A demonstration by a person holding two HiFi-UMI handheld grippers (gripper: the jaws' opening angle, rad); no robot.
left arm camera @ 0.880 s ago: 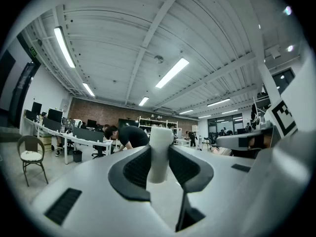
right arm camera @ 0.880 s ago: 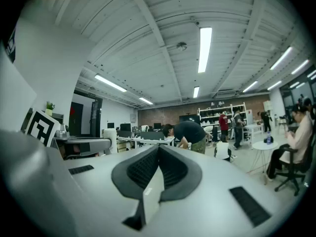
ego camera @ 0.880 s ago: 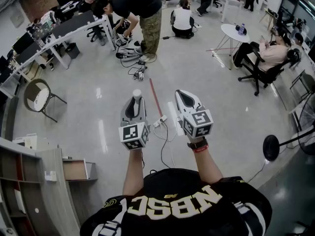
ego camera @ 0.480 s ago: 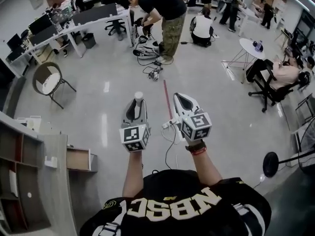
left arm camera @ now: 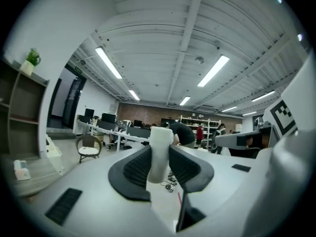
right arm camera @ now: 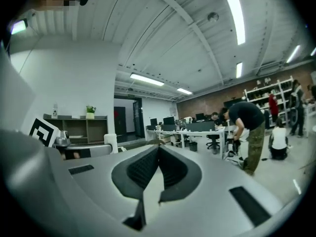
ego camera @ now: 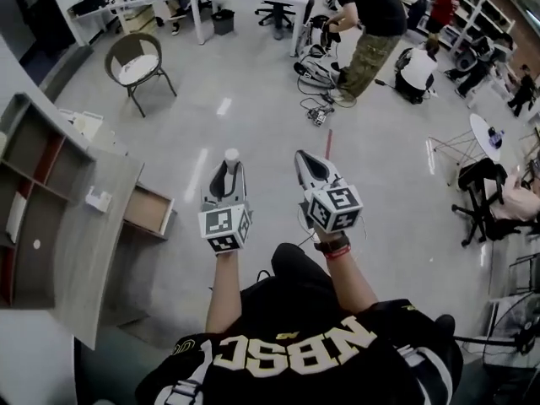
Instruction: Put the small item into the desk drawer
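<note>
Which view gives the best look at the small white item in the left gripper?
The left gripper view: the white item stands upright, clamped in the left gripper. The head view shows only its top past the jaws; the right gripper view catches it small, at left.

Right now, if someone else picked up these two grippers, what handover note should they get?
Left gripper: shut on the small white item, held upright between its pads.
Right gripper: jaws together, nothing in them.
Desk drawer: open, on the person's left, at the side of the desk.
Done: item gripped, drawer open.
To do: carry the item over, lower it into the drawer, release.
</note>
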